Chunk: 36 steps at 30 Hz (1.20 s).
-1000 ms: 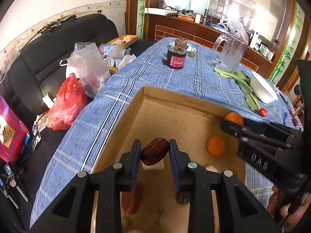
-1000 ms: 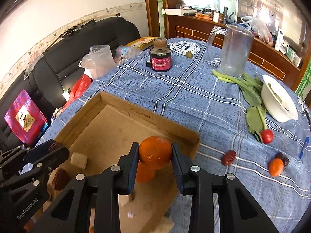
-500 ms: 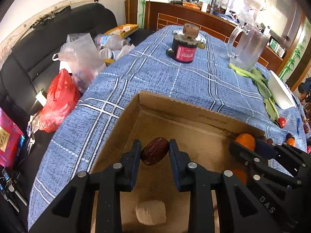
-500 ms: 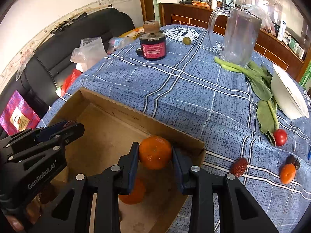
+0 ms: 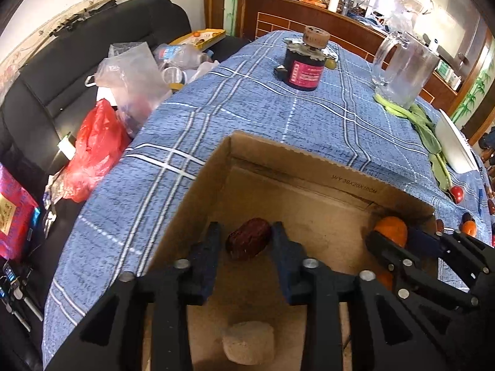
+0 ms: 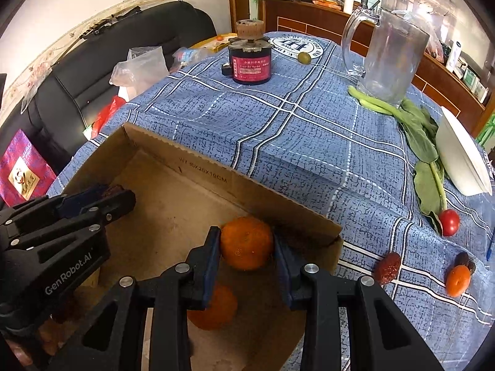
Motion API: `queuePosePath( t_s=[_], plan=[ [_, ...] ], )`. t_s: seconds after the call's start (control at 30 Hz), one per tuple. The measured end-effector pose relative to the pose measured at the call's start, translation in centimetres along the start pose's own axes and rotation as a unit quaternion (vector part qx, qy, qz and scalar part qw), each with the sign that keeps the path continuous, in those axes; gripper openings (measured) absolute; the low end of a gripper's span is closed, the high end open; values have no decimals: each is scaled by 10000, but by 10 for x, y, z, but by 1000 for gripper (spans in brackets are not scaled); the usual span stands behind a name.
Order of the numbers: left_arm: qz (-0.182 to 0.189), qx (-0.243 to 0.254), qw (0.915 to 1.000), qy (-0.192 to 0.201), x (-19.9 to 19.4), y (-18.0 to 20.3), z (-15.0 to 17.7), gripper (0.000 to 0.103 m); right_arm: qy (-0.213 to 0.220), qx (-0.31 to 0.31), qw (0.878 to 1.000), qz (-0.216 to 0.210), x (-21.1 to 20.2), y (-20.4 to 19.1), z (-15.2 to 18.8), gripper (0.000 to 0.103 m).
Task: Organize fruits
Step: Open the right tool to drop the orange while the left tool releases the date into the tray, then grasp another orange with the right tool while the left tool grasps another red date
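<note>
My left gripper is shut on a dark red date and holds it inside an open cardboard box near its left wall. My right gripper is shut on an orange mandarin and holds it over the box's right end. A second mandarin lies on the box floor below it. A beige lump lies on the box floor below the left gripper. On the blue checked cloth right of the box lie a date, a mandarin and a red tomato.
A red-and-black jar and a glass pitcher stand at the far side of the table. Leafy greens and a white bowl lie at the right. A black sofa with plastic bags is left of the table.
Both grippers have moved toward the far end of the box and lower, each still holding its fruit. The view has shifted so more of the table's far side shows.
</note>
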<state>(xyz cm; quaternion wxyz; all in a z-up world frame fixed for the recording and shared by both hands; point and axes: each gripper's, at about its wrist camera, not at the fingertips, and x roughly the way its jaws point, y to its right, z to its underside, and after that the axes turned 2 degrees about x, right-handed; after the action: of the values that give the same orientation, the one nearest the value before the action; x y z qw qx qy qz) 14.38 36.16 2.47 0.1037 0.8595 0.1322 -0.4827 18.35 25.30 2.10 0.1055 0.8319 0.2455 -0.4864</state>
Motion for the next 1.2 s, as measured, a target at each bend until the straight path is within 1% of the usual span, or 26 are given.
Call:
queuePosePath(
  t_s=[0.03, 0.07, 0.1, 0.13, 0.2, 0.27, 0.33, 0.4, 0.47, 0.53, 0.6, 0.67, 0.73, 0.8, 0.9, 0.97, 1.03, 1.13, 1.2],
  plan=[
    [-24, -2, 10000, 28, -3, -1, 0, 42, 16, -6, 10000, 24, -2, 0, 0, 42],
    [-32, -8, 10000, 49, -5, -2, 1, 42, 33, -11, 10000, 40, -3, -1, 1, 48],
    [-49, -16, 10000, 62, -7, -3, 1, 43, 59, -20, 10000, 71, -6, -1, 2, 51],
    [-40, -25, 10000, 81, -10, -4, 2, 44, 110, -22, 9999, 127, -10, -1, 3, 56],
    [-52, -15, 9999, 124, -16, -5, 5, 44, 178, -19, 9997, 147, -16, -1, 5, 56],
    [-112, 22, 9997, 200, -25, -6, 10, 47, 262, 41, 9996, 141, -26, 2, 9, 56],
    [-160, 32, 9992, 351, -38, -7, 16, 55, 334, 90, 9993, 103, -37, 4, 12, 56],
    [-232, 21, 9985, 497, -51, -8, 23, 60, 416, 146, 9990, 68, -50, 7, 18, 56],
    [-265, 24, 9978, 606, -63, -7, 30, 61, 475, 200, 9987, 25, -64, 12, 26, 56],
    [-296, 46, 9973, 672, -73, -4, 38, 68, 541, 265, 9982, -10, -79, 17, 38, 56],
    [-341, 84, 9968, 721, -84, 1, 48, 71, 583, 293, 9979, -39, -91, 21, 50, 56],
    [-301, 116, 9963, 792, -96, 8, 61, 73, 610, 294, 9977, -49, -104, 26, 65, 58],
    [-298, 137, 9961, 822, -104, 16, 71, 78, 610, 264, 9978, -35, -115, 32, 85, 59],
    [-254, 144, 9958, 864, -113, 30, 82, 81, 605, 262, 9978, 15, -125, 41, 103, 59],
    [-161, 173, 9960, 864, -124, 54, 101, 85, 591, 349, 9976, 35, -137, 56, 127, 63],
    [-49, 232, 9964, 811, -127, 71, 112, 85, 607, 496, 9969, 96, -146, 72, 145, 72],
    [20, 334, 9969, 711, -127, 88, 120, 85, 635, 628, 9957, 235, -154, 93, 163, 74],
    [35, 539, 9967, 611, -126, 112, 128, 85, 580, 867, 9936, 433, -160, 129, 180, 74],
    [55, 635, 9962, 591, -126, 127, 133, 85, 572, 1056, 9917, 458, -163, 148, 186, 74]
  ],
)
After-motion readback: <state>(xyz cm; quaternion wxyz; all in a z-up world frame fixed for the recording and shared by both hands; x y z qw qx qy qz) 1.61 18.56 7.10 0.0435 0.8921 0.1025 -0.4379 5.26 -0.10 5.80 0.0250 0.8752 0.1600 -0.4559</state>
